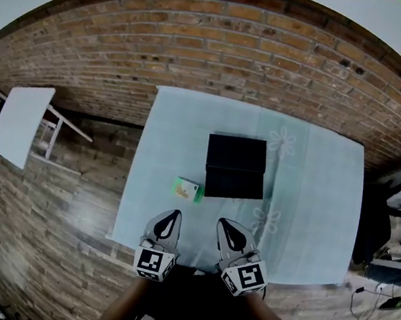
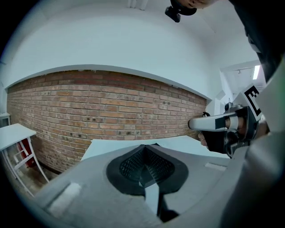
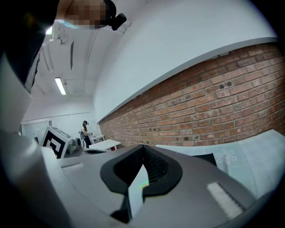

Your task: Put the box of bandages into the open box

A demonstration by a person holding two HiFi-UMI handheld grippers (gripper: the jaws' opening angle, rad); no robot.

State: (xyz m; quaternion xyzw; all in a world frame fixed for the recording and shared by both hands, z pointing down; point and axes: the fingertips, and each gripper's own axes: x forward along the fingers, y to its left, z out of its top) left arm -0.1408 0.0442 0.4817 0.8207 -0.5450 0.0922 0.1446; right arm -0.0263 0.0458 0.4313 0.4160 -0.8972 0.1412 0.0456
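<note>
The box of bandages point(image 1: 187, 189), small, green and white, lies on the pale blue tablecloth point(image 1: 311, 205), just left of the open black box point(image 1: 236, 167). Both grippers hover over the table's near edge, side by side and pointing at the two boxes. My left gripper point(image 1: 174, 213) is shut and empty, a little short of the bandage box. The right gripper point(image 1: 222, 223) is also shut with nothing in it, just before the black box. In the left gripper view the jaws point(image 2: 143, 148) meet, and the right gripper point(image 2: 218, 122) shows beside them. In the right gripper view the jaws point(image 3: 143, 150) meet before the black box point(image 3: 202, 157).
A brick wall point(image 1: 222, 42) stands behind the table. A white side table point(image 1: 20, 123) is at the left over the brick-patterned floor. Dark furniture and cables point(image 1: 397, 216) crowd the right side. A person point(image 3: 84, 132) stands far off in the right gripper view.
</note>
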